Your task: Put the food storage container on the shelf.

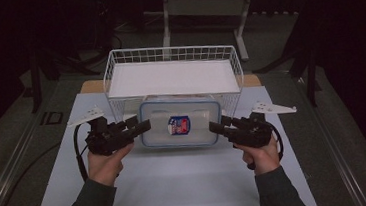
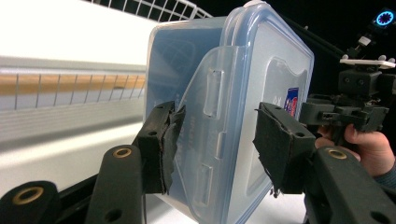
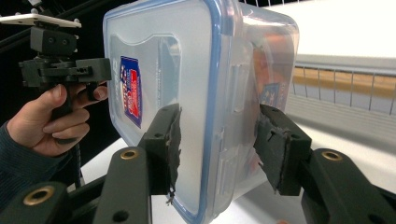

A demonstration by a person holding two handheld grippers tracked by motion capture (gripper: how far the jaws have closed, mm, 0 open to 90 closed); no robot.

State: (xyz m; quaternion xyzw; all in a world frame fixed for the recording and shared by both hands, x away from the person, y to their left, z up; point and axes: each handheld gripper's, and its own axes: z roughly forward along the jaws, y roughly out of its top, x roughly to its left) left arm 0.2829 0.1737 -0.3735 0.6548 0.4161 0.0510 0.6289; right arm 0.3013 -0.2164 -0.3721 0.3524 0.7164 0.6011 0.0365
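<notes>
A clear plastic container [image 1: 199,127] with a blue-rimmed lid and a red-and-blue label [image 1: 179,125] sits level between my two grippers, in front of the white wire basket [image 1: 171,51]. My left gripper [image 1: 144,127] clamps its left end; in the left gripper view [image 2: 215,140] the pads press on either side of the side latch [image 2: 212,93]. At the opposite end my right gripper [image 1: 214,127] holds it the same way, one pad on the lid and one on the body [image 3: 217,144]. I cannot tell whether the container [image 3: 187,70] touches the table.
The basket has a white liner [image 1: 169,78] and stands at the back of a white mat [image 1: 178,183]. Bare wood [image 1: 91,86] shows at the basket's corners. A table frame [image 1: 202,6] stands beyond, in the dark.
</notes>
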